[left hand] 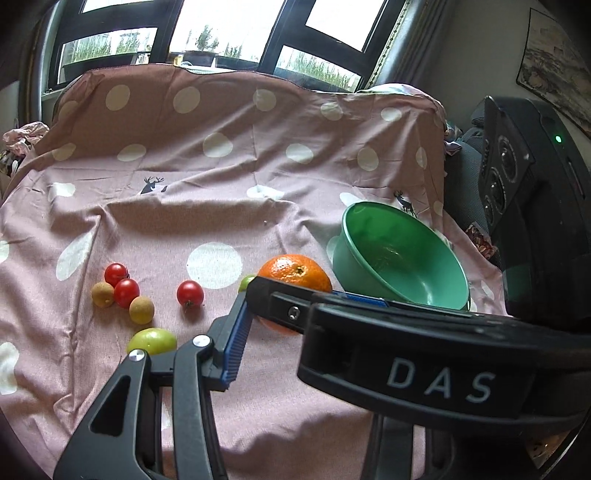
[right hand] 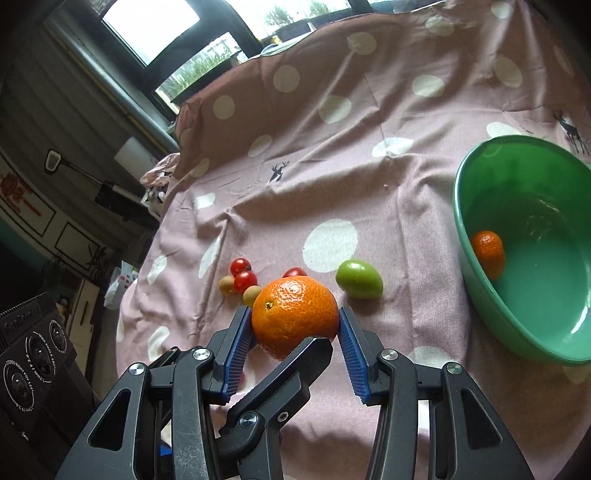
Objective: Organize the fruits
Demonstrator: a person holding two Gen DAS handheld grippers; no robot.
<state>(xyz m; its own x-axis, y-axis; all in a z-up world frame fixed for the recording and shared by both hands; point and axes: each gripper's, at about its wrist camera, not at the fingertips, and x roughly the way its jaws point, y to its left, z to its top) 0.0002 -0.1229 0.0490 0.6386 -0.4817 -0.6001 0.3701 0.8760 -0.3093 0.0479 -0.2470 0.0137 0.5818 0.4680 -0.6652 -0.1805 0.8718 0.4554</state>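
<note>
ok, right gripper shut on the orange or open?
Shut. The right gripper has both blue fingers pressed against opposite sides of the orange.

A lived-in home room: pink polka-dot cotton sheet [left hand: 221,177] draped over furniture, dark-framed window [left hand: 221,33], framed landscape picture [left hand: 557,70] on the wall.

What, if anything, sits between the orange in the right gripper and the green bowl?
Nothing visible. The cloth between the orange and the green bowl is bare; the green fruit lies beyond that line. The right gripper is clamped on the orange.
</note>
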